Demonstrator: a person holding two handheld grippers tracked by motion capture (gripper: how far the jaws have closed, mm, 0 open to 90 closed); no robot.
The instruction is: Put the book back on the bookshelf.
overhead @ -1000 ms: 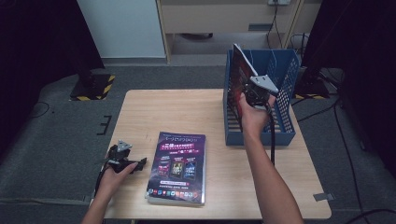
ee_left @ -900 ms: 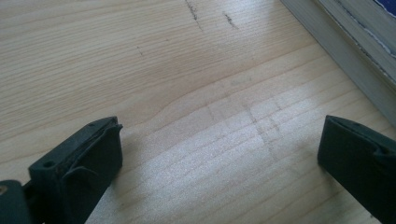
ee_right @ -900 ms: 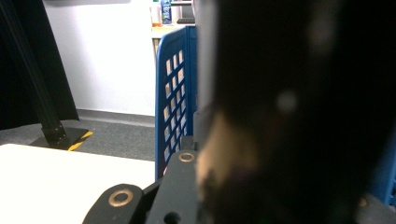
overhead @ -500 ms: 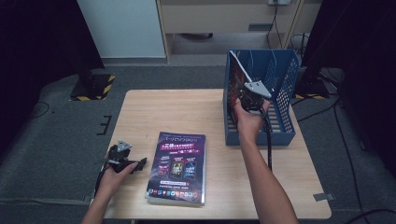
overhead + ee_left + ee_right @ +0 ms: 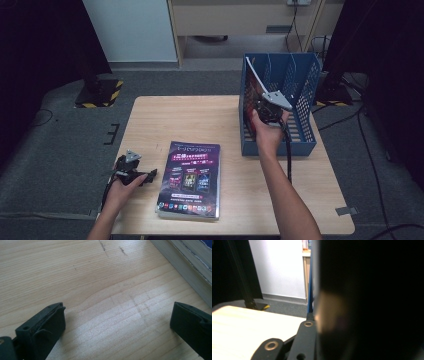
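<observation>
Nearest to me, the left hand-held gripper (image 5: pixel 136 172) rests low on the table (image 5: pixel 190 122), at its near left corner. Its two black jaws stand wide apart with only bare wood between them, so it holds nothing. Just beside it, to the right, a stack of books (image 5: pixel 190 180) lies flat on the table, with a dark purple cover on top. In the left gripper view the pale page edges of this stack (image 5: pixel 186 267) pass close by one jaw.

Farther away, the right hand-held gripper (image 5: pixel 267 107) is at the left compartment of the blue rack (image 5: pixel 300 107), which stands on the far right part of the table. A thin book (image 5: pixel 252 80) stands tilted in this compartment. The jaws have just been opening a little, and a dark cover (image 5: pixel 372 302) is very close to one jaw, but I cannot tell if they press on it.
</observation>
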